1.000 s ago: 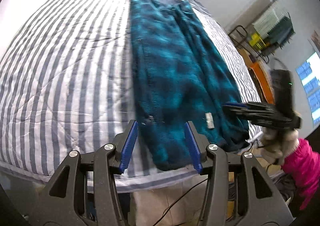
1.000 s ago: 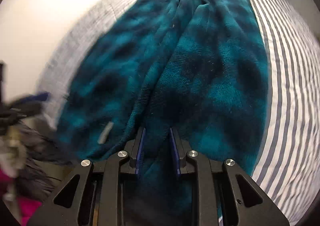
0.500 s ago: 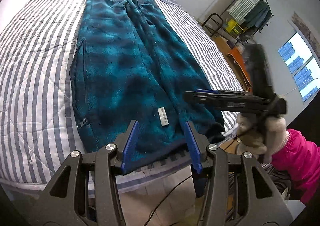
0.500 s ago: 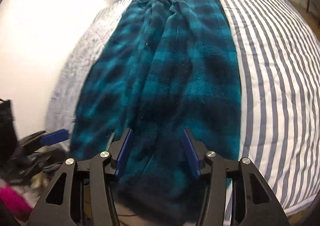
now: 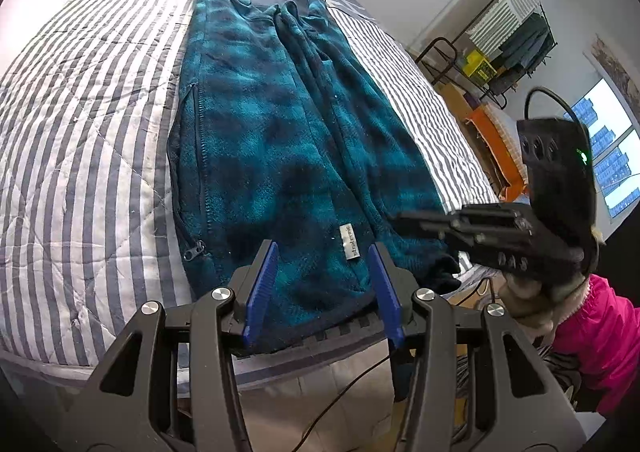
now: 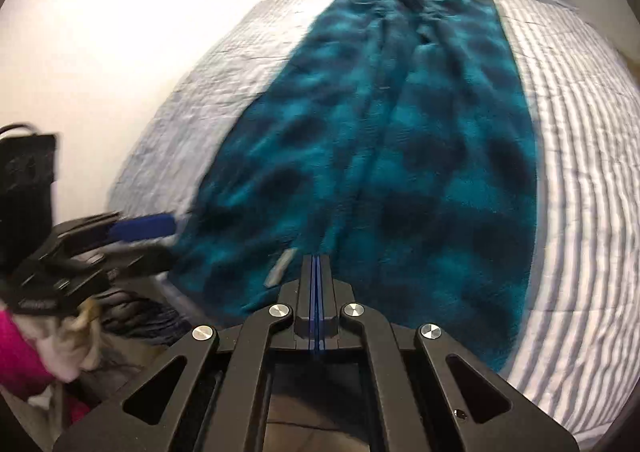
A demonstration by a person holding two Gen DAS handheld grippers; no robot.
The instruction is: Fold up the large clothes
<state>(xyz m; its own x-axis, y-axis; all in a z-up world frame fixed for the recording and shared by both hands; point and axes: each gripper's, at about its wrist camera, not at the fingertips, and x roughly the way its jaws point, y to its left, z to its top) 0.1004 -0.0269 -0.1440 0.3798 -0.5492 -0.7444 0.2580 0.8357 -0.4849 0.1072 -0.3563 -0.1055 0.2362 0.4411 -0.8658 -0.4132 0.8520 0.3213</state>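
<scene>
While the teal fleece garment lies flat along the striped bed, the left tongs are held apart at its near hem and the right tongs pressed together, empty; both hem corners should be gripped evenly before folding.

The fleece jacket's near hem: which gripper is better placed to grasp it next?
Left, probably. The left gripper is open, with the fleece jacket's hem between its fingers; the right gripper is shut, empty.

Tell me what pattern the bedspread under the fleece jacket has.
The bedspread has blue-grey and white stripes, clearest in the left wrist view beside the fleece jacket.
</scene>
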